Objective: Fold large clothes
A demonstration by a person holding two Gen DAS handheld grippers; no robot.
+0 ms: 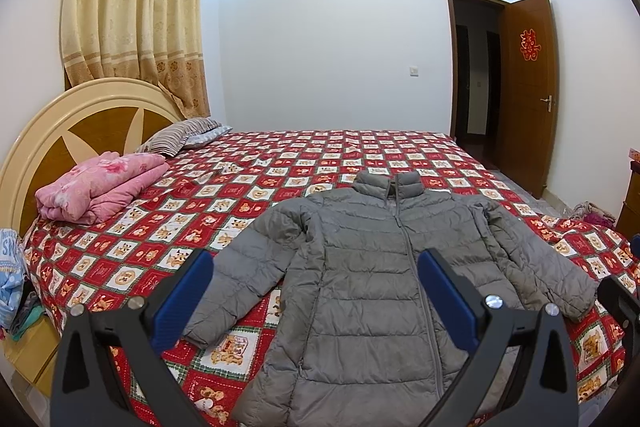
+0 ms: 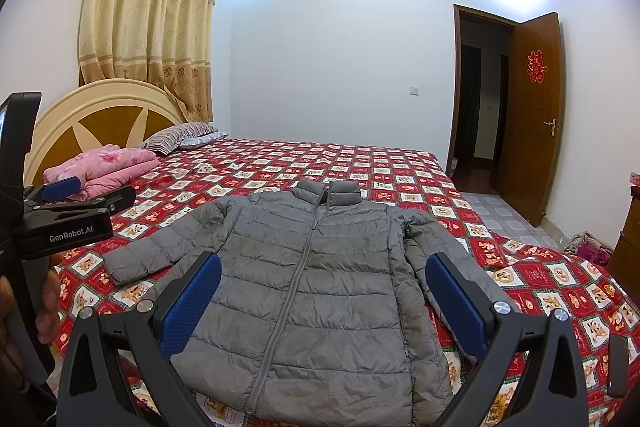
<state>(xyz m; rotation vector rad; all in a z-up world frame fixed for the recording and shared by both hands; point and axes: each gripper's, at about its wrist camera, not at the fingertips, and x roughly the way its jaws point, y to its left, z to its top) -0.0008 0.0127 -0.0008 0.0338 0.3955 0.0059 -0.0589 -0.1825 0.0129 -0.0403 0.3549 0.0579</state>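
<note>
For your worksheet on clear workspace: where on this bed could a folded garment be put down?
Free: the bedspread between the grey jacket collar and the far edge. Crowded: the headboard end, with the pink blanket and striped pillow.

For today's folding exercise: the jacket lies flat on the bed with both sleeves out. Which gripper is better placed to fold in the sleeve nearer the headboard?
Left. The left gripper is open and that sleeve lies between its fingers; the right gripper frames the jacket body.
</note>
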